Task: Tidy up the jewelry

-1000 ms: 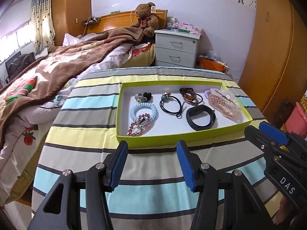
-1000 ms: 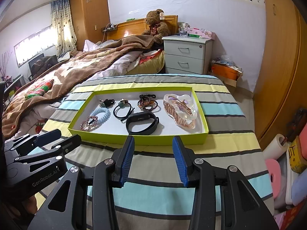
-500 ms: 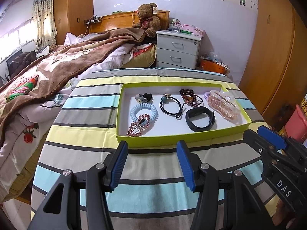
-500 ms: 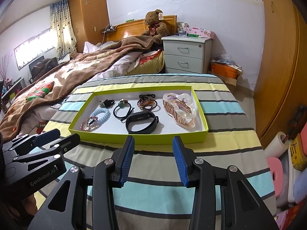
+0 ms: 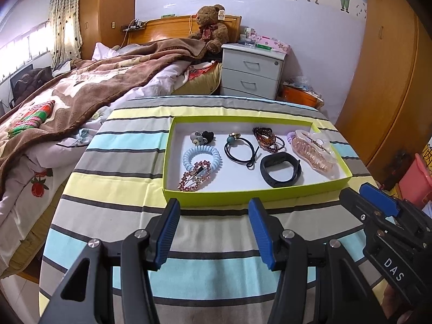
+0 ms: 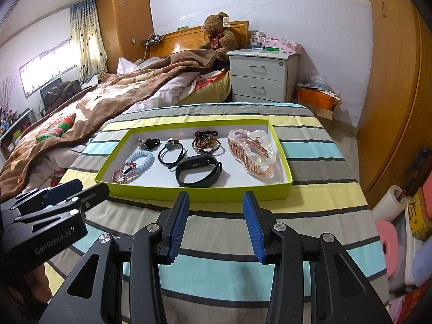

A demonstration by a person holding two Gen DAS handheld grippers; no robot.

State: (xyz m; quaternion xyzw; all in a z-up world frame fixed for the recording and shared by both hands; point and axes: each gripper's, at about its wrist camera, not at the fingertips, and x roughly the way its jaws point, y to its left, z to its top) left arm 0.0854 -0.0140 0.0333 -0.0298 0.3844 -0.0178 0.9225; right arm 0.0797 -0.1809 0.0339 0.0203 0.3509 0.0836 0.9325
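A lime-green tray (image 5: 253,195) (image 6: 199,193) lies on the striped tablecloth. It holds a black wristband (image 5: 280,169) (image 6: 198,171), a pink hair claw (image 5: 313,154) (image 6: 252,155), a beaded bracelet (image 5: 268,139) (image 6: 206,143), a black hair tie (image 5: 240,151) (image 6: 171,154), a blue coil tie (image 5: 202,158) (image 6: 141,160), a rhinestone clip (image 5: 195,175) (image 6: 124,172) and a small charm tie (image 5: 202,136) (image 6: 148,143). My left gripper (image 5: 213,222) (image 6: 81,189) and right gripper (image 6: 216,212) (image 5: 359,193) are open and empty, just in front of the tray.
The striped table (image 5: 129,145) stands against a bed with a brown blanket (image 5: 81,94) on the left. A grey nightstand (image 5: 252,71) and a teddy bear (image 5: 210,27) are behind. A wooden wardrobe (image 6: 391,81) and floor clutter (image 6: 405,237) are on the right.
Both grippers have drawn back slightly and risen, so the tray sits a little farther off. Nothing in the tray has moved.
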